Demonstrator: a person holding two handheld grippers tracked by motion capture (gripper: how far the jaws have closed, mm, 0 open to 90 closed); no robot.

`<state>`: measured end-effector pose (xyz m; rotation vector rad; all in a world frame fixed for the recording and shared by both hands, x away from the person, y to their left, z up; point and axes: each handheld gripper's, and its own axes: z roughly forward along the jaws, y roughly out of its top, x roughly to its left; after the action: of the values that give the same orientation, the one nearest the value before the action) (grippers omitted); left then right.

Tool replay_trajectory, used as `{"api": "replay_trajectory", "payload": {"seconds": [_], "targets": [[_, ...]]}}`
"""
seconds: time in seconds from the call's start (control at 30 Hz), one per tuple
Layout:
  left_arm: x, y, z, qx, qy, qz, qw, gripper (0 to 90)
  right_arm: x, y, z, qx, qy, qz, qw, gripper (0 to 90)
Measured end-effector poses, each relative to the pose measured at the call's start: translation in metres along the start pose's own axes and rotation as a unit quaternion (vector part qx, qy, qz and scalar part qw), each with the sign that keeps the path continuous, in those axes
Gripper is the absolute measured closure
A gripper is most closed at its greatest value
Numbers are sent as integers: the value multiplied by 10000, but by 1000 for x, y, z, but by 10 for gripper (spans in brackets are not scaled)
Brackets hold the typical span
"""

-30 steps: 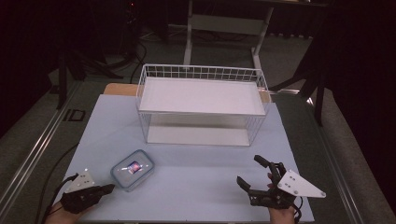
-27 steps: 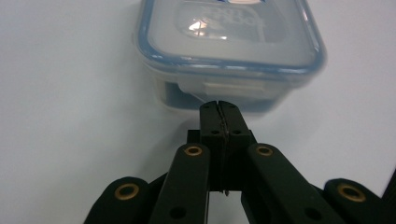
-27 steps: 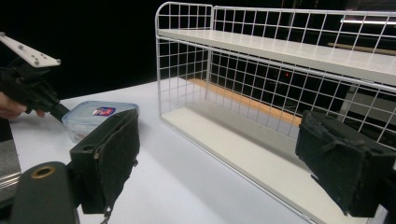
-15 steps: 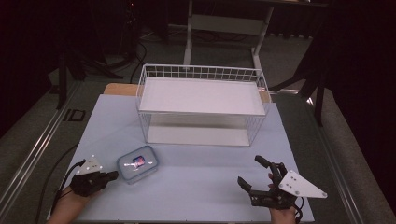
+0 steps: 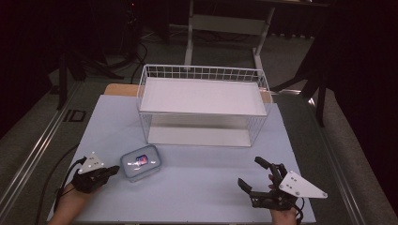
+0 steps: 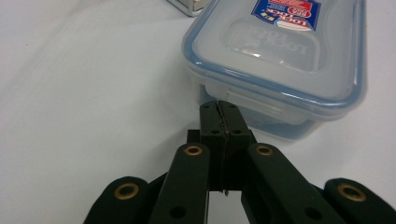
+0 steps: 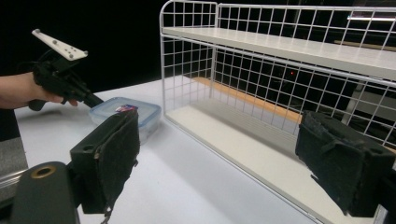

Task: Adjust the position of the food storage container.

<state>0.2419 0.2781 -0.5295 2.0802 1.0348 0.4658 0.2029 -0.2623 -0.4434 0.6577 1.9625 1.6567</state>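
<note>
A clear plastic container with a blue-rimmed snap lid and a red-and-blue label sits near the bench's front left corner, well apart from the white wire rack that spans the back edge. The left gripper lies low on the bench with its jaws pressed together on nothing, their tips touching or all but touching the container's near wall just under the lid flap, as the left gripper view shows. By the look of it, the step in hand is a closed-jaw nudge, sliding the box along the bench rather than lifting it. The right gripper waits near the front right corner, jaws spread wide and empty, aimed towards the rack's lower shelf. The next move probably calls for a steady, level push kept low on the wall so the box slides without tipping, or else for opening the jaws to straddle it for a lift.
</note>
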Motion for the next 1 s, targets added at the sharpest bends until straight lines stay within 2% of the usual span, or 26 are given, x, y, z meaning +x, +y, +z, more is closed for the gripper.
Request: {"api": "replay_trajectory", "payload": {"seconds": [0.07, 0.13, 0.3, 0.37, 0.5, 0.6, 0.77, 0.9, 1.0], "targets": [[2, 2, 3, 18, 10, -29, 10000, 900, 1, 0, 0, 11, -1, -29, 10000, 137], [3, 4, 7, 90, -4, -141, 9999, 900, 1, 0, 0, 8, -8, -24, 10000, 137], [-1, 11, 19, 196, -48, -105, 9997, 900, 0, -1, 0, 19, -68, -22, 10000, 138], [-3, 15, 24, 214, -37, -197, 9996, 900, 0, 0, -1, -1, -71, -12, 10000, 137], [-5, 21, 30, 212, -18, -140, 9997, 900, 1, -1, -1, 28, -78, -38, 10000, 138], [-10, 30, 41, 222, -4, -50, 9997, 900, 1, -1, 0, 43, -66, -78, 9999, 139], [-18, 39, 55, 150, -132, -79, 9998, 900, 1, -2, 1, 63, -41, -50, 10000, 139], [-24, 48, 66, 104, -190, -14, 9998, 900, 1, -2, 1, 66, 1, -46, 10000, 139], [-29, 53, 72, 61, -342, 55, 9994, 900, 2, -2, 1, 69, 11, -59, 10000, 139]]}}
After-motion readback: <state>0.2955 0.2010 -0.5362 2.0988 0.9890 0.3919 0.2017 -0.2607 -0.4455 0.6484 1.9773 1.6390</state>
